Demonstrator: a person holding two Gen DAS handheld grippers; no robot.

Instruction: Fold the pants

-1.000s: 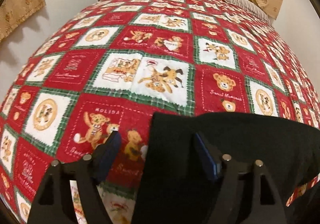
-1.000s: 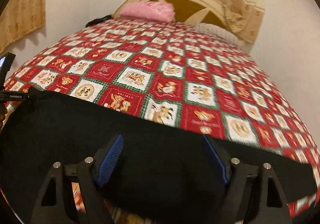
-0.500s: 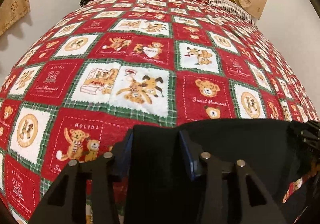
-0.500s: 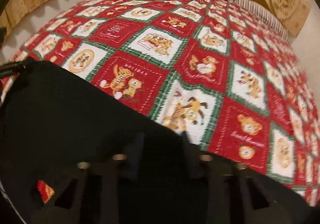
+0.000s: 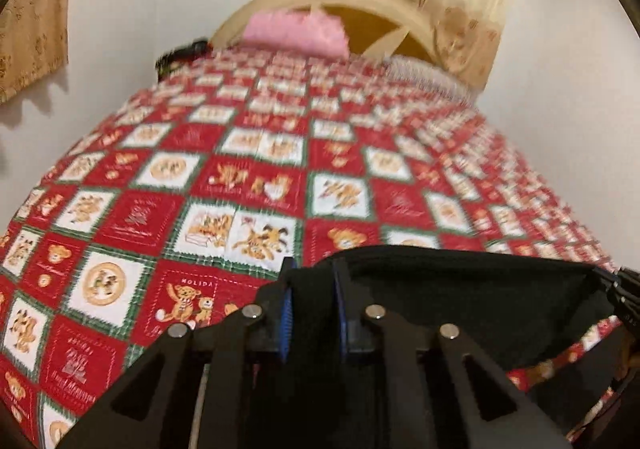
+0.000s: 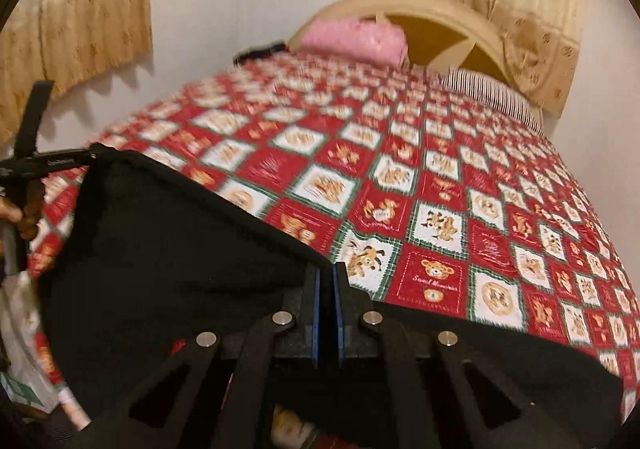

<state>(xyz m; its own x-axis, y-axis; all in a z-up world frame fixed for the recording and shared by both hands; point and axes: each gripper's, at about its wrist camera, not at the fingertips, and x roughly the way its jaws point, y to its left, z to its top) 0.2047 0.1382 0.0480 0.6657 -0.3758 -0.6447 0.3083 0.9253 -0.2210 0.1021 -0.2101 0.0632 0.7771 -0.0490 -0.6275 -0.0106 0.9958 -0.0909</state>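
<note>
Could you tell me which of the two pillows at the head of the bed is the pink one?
It is the pink pillow lying against the headboard; the other, the striped pillow, is white with dark stripes, lying to its right.

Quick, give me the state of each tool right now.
Left tool: shut on the black pants at their edge, jaws having just closed.
Right tool: shut on the black pants too, jaws having just closed.

The left gripper (image 5: 311,291) sits low in the frame, jaws just closed on black cloth. The right gripper (image 6: 326,297), low centre, has pinched shut too. A hand (image 6: 18,215), blurred, apparently grips a handle at far left.
</note>
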